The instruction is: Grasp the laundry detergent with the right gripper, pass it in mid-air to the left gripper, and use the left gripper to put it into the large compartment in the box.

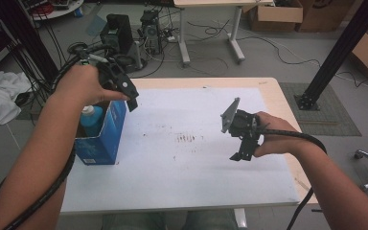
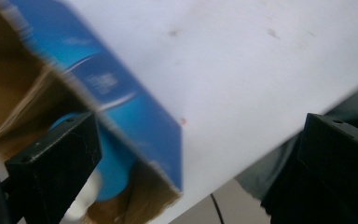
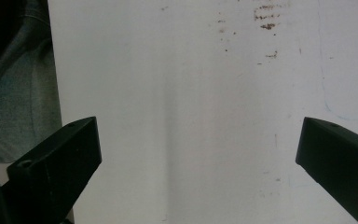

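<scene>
Blue cardboard box (image 1: pixel 106 139) with an open top stands upright at the left edge of the white-topped table (image 1: pixel 191 177), its long axis vertical and its mouth facing up; the brown inside of the card shows in the left gripper view, where the box (image 2: pixel 135 116) appears tilted because the camera is turned. Inside it stands a light blue plastic bottle (image 1: pixel 92 120) with a white cap, upright, its top rising to about the box rim; the left gripper view shows the bottle (image 2: pixel 114 172) blurred behind one jaw. Faint reddish-brown marks (image 1: pixel 188 138) speckle the middle of the tabletop, also seen in the right gripper view (image 3: pixel 266 16).

Black left gripper (image 1: pixel 129 96) is held above the box's right rim, angled down toward the table, its jaws spread wide with nothing between them. Black right gripper (image 1: pixel 243 152), carrying a grey three-cornered plate, hangs over the bare right part of the table, well apart from the box, pointing down, jaws likewise wide apart and empty.
</scene>
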